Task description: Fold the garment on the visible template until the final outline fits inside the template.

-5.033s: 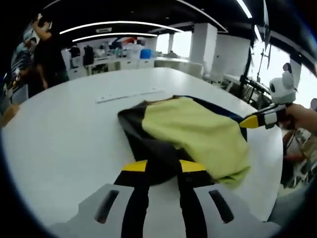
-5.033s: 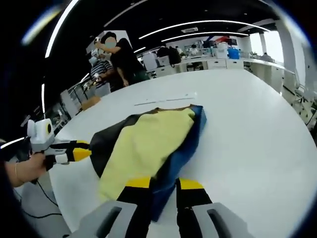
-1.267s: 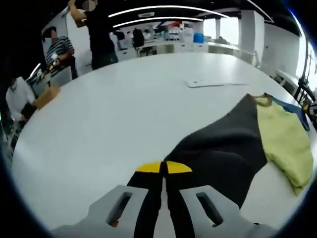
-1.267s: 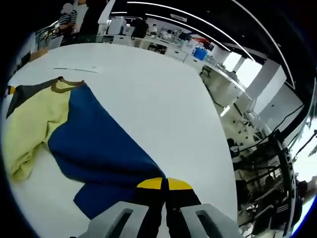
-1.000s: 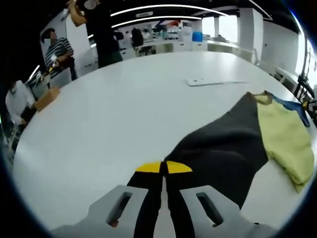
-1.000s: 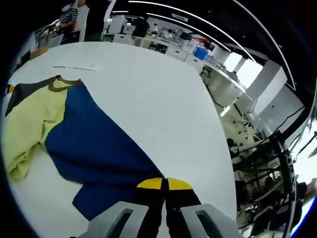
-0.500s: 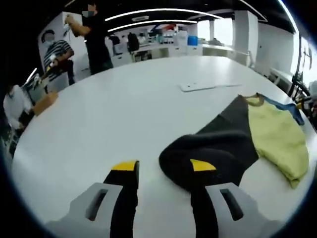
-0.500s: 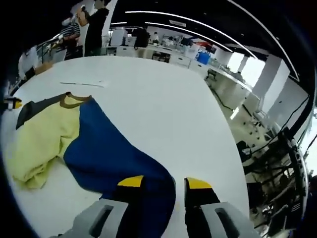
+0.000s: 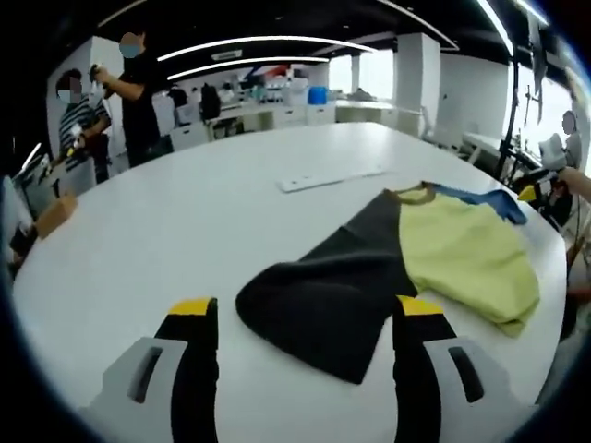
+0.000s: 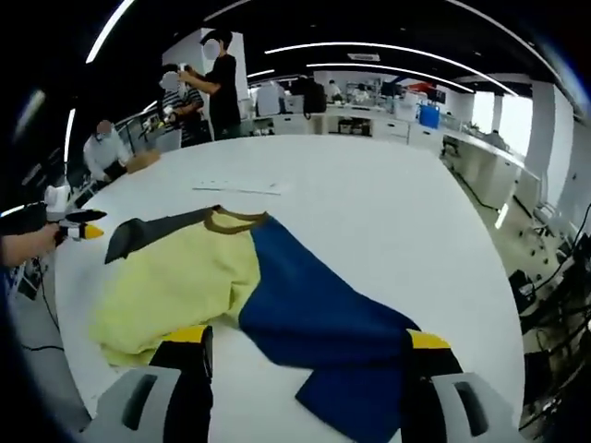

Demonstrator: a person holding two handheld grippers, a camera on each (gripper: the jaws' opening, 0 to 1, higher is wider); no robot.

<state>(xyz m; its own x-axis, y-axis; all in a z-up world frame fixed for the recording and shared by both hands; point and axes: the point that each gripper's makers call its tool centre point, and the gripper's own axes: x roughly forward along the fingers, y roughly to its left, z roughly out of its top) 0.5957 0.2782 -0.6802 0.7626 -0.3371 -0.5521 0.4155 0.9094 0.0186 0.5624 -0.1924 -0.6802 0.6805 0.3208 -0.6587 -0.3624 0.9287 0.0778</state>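
Lying spread on the white tabletop (image 9: 166,249): garment (image 9: 406,263), with black sleeve (image 9: 323,295) stretched toward lower centre of the left gripper view, yellow body (image 9: 466,254) at right centre, blue sleeve (image 9: 480,198) at the far right edge. In the right gripper view, blue sleeve (image 10: 323,318) running to lower centre, yellow body (image 10: 171,277) at left, brown collar (image 10: 231,220) at centre, black sleeve (image 10: 152,231) at left centre.

Left gripper (image 9: 305,318) standing released, jaws wide apart either side of the black sleeve end, not touching cloth. Right gripper (image 10: 309,346) likewise released, jaws wide apart flanking the blue sleeve end. Left gripper also appearing at the far left of the right gripper view (image 10: 78,228), just beside the black sleeve tip; right gripper at the far right of the left gripper view (image 9: 536,189).

Change noted: 1.3 s ago both grippers clenched on the sleeve ends, pulling outward; half a second ago jaws parting; now both sleeves dropped flat and both views drawn back.

Meaning, as a judgement: spreading step finished, folding proper not yet begun. White strip (image 9: 328,178) lying beyond the collar, well apart from the cloth; template outline not discernible, so fit cannot be judged. Next move likely calling for regrasping a sleeve and carrying it over the yellow body.
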